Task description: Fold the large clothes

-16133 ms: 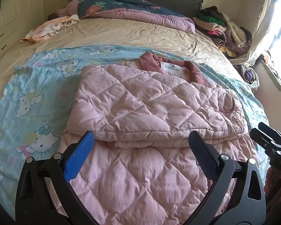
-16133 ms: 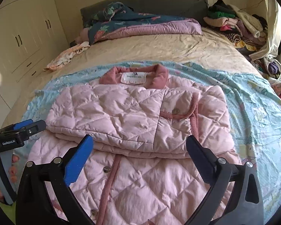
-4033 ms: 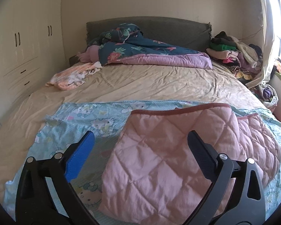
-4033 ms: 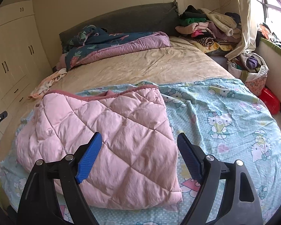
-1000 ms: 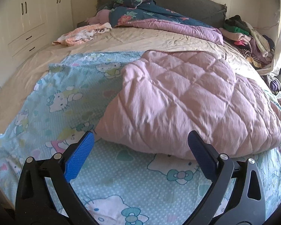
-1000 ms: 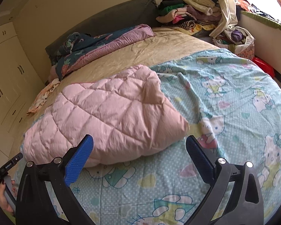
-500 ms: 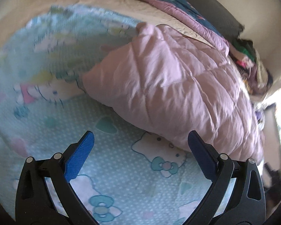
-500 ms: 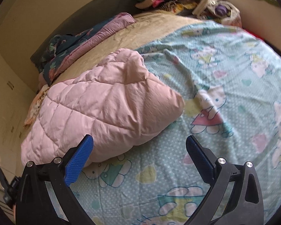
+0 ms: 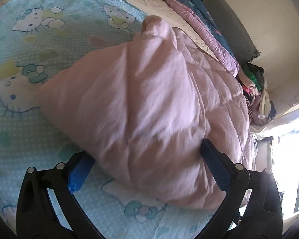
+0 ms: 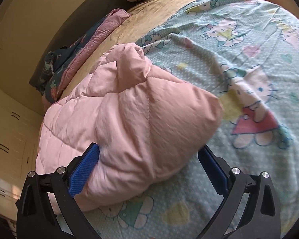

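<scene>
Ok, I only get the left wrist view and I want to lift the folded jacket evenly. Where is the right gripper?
Observer: The right gripper straddles the other end of the pink jacket, jaws open, one finger on each side of the bundle.
Operator: What lies beyond that end?
Observer: Just the cartoon-cat sheet shows there, rumpled into a ridge near the jacket's corner.
</scene>
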The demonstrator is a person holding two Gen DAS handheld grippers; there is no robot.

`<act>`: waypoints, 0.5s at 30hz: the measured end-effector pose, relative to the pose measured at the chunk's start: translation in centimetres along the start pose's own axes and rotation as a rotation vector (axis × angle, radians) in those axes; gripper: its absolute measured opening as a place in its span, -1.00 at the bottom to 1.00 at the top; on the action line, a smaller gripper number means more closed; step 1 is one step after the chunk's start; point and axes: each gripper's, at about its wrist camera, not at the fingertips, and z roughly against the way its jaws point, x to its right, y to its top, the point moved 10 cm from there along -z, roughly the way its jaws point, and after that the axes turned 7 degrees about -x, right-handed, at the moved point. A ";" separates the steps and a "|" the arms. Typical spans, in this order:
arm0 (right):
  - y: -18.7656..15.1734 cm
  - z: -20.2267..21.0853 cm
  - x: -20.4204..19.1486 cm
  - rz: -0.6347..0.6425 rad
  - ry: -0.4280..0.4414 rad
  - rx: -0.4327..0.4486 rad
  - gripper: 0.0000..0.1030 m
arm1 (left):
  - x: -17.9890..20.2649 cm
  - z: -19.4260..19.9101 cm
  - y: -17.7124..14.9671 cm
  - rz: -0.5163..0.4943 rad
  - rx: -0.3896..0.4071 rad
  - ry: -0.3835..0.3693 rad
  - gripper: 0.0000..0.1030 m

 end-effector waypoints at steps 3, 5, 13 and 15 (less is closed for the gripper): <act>0.3 -0.6 -0.1 0.002 0.004 -0.004 0.92 | -0.1 -1.1 0.9 0.014 -0.008 -0.017 0.84; 0.5 -1.0 -0.1 0.002 0.007 -0.007 0.92 | -0.1 -1.4 1.3 0.019 -0.008 -0.026 0.84; 1.3 -2.6 -0.2 -0.003 0.049 -0.019 0.92 | 0.1 -2.4 2.4 0.033 0.013 -0.044 0.84; 1.6 -2.9 -0.3 -0.002 0.060 -0.016 0.92 | 0.3 -2.6 2.6 0.029 0.021 -0.042 0.84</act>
